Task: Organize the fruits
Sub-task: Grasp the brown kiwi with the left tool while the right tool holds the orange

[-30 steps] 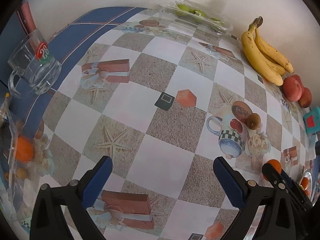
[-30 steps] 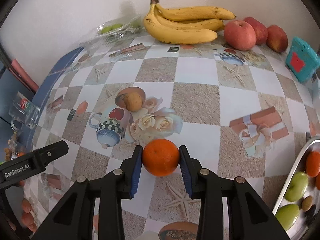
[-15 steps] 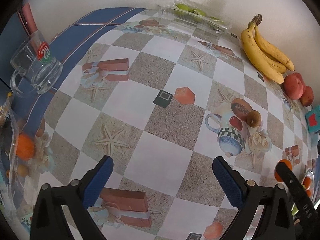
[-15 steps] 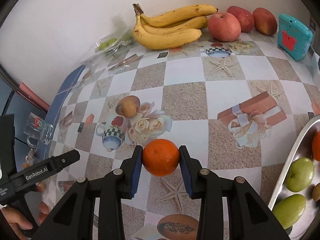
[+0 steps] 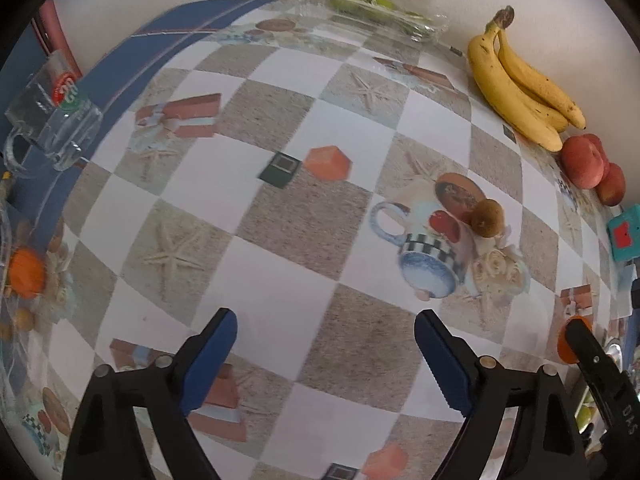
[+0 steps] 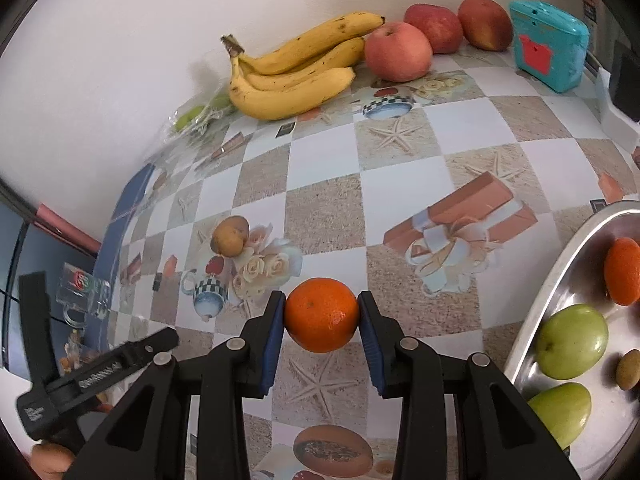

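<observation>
My right gripper (image 6: pixel 322 318) is shut on an orange (image 6: pixel 322 314) and holds it above the patterned tablecloth, left of a steel tray (image 6: pixel 560 264). The tray holds an orange (image 6: pixel 622 272), two green fruits (image 6: pixel 572 340) and a small brown fruit (image 6: pixel 628 370). My left gripper (image 5: pixel 326 344) is open and empty over the cloth. A brown kiwi (image 5: pixel 487 218) lies on the cloth ahead and to its right; it also shows in the right wrist view (image 6: pixel 229 236). The held orange (image 5: pixel 564 344) shows at the far right of the left wrist view.
Bananas (image 6: pixel 296 74) and three red apples (image 6: pixel 398 52) lie along the back wall, with a teal box (image 6: pixel 550 54) to their right. A bag of green fruit (image 5: pixel 376 4) lies at the back. A glass mug (image 5: pixel 52 120) stands at the left edge.
My right gripper has swung right with the orange, bringing the steel tray further into view. My left gripper has shifted slightly and stays open.
</observation>
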A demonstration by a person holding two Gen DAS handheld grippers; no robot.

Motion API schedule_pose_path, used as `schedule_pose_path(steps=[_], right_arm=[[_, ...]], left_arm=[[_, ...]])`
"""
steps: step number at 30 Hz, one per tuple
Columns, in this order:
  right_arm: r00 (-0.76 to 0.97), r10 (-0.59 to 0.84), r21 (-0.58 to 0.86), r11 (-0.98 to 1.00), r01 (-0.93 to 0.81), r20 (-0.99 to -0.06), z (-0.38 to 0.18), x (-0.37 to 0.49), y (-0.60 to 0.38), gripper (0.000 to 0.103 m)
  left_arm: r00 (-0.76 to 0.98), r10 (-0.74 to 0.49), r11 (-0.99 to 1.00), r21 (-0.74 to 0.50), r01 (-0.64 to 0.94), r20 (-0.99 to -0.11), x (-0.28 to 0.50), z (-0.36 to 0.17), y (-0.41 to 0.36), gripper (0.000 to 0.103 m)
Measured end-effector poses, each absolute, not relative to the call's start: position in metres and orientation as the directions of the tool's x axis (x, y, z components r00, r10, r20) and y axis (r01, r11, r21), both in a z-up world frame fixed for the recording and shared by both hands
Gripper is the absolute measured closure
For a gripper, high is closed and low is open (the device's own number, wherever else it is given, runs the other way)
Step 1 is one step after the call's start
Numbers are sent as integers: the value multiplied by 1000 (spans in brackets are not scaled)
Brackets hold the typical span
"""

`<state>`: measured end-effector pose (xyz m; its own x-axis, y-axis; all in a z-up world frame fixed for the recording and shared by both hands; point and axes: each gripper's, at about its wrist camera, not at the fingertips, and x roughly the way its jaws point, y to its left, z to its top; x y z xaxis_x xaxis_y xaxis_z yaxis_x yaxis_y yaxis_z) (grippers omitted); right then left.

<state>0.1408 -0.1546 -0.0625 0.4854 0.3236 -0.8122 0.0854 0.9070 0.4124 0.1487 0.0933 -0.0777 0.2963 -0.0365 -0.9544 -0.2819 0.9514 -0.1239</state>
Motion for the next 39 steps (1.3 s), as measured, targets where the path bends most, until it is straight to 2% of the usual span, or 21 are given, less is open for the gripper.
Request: schedule_pose_path(steps=[11, 16, 18, 22, 29, 31, 34, 36, 39], right_arm=[[510, 296, 414, 900, 134, -808, -54, 141, -182, 65], [509, 294, 415, 898, 142, -809, -55, 142, -185, 65], [506, 293, 416, 898, 146, -811, -56, 142, -186, 65], [501, 287, 407, 902, 146, -816, -59, 143, -186, 65], [495, 280, 396, 906, 147, -822, -64, 145, -186, 65], [493, 278, 394, 907, 148, -824, -64, 145, -186, 65], [492, 276, 393, 907, 151, -826, -65, 145, -187, 65], [493, 275, 392, 907, 152, -826, -65, 145, -187, 65], [494, 274, 391, 908, 149, -825, -64, 145, -187, 65]], left_arm=[[310, -183, 947, -252, -200, -933, 188, -54, 63, 15], [312, -194, 955, -252, -159, -930, 209, -48, 45, 15], [304, -208, 955, -260, -141, -930, 218, -51, 37, 23], [297, -209, 958, -256, -127, -932, 224, -59, 34, 26], [272, -239, 953, -279, -118, -932, 237, -76, 23, 50], [272, -243, 951, -284, -119, -931, 240, -78, 21, 51], [269, -242, 952, -282, -122, -932, 243, -81, 19, 60], [277, -246, 951, -287, -119, -929, 243, -80, 20, 70], [281, -236, 954, -277, -112, -930, 243, -78, 18, 76]])
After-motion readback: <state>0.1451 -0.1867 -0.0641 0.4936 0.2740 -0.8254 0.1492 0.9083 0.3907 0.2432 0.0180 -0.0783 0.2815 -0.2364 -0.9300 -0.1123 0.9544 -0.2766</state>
